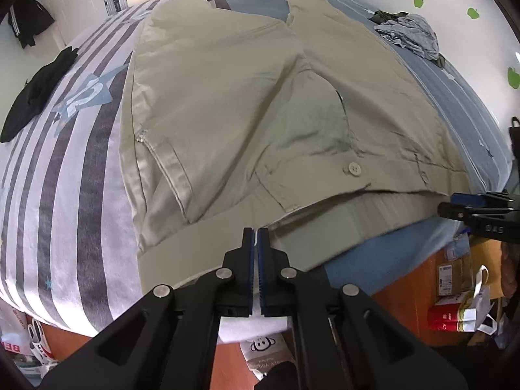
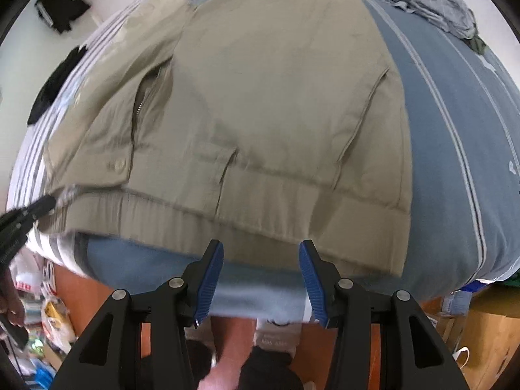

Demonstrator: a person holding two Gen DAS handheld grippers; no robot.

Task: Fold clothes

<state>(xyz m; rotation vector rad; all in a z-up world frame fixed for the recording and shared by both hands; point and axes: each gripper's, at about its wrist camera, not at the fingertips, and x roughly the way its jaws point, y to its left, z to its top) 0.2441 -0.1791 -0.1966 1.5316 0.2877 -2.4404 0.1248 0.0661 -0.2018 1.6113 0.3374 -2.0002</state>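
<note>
Khaki trousers [image 1: 247,97] lie spread on the bed, waistband nearest me, legs running away. My left gripper [image 1: 256,232] is shut, its tips pinched on the waistband [image 1: 201,243] near the trousers' left side. The right wrist view shows the same gripper [image 2: 48,203] at the waistband's left end. My right gripper [image 2: 261,252] is open, its blue pads [image 2: 211,273] straddling the waistband's lower edge [image 2: 260,227] with nothing pressed between them. It also shows at the right edge of the left wrist view, right gripper [image 1: 455,204]. The button [image 1: 352,169] faces up.
A crumpled grey garment [image 1: 409,32] lies at the bed's far right, a black garment [image 1: 35,94] on the striped cover [image 1: 65,195] at left. Below the bed's near edge are the wooden frame [image 1: 396,286], boxes and bags [image 1: 461,308] on the floor.
</note>
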